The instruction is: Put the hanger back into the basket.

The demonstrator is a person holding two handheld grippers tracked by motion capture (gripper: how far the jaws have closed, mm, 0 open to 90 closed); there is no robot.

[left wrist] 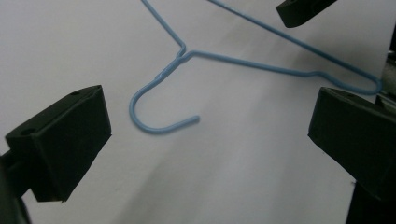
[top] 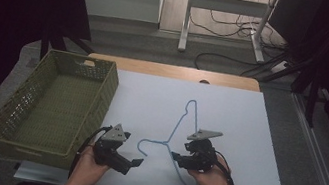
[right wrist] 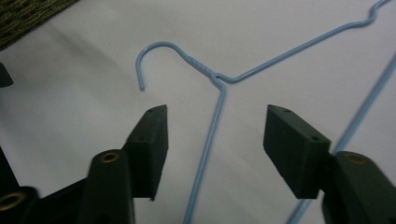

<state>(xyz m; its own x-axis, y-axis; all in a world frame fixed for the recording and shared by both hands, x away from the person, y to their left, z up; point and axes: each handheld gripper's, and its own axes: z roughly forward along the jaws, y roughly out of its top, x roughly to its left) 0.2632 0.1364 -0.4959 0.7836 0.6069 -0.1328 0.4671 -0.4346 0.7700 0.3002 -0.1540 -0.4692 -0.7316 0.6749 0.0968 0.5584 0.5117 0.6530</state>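
Observation:
A light-blue wire hanger (top: pixel 178 123) lies flat on the white board, its hook pointing left toward my left gripper. My right gripper (top: pixel 176 158) is low over the hanger just below the neck. In the right gripper view its jaws (right wrist: pixel 215 135) stand apart on either side of one blue wire arm (right wrist: pixel 212 126), and the pads do not touch it. My left gripper (top: pixel 134 162) is wide open just left of the hook. The hook (left wrist: pixel 140 119) lies ahead of its jaws (left wrist: pixel 210 135), with nothing between them. A jaw of the right gripper (left wrist: pixel 299 9) shows at the top of that view.
A green mesh basket (top: pixel 106 93) stands on the left side of the table, close behind the left hand; its corner shows as (right wrist: pixel 28 14). The white board (top: pixel 246 136) extends to the right and far side. Beyond the table edge are desk legs and cables on the floor.

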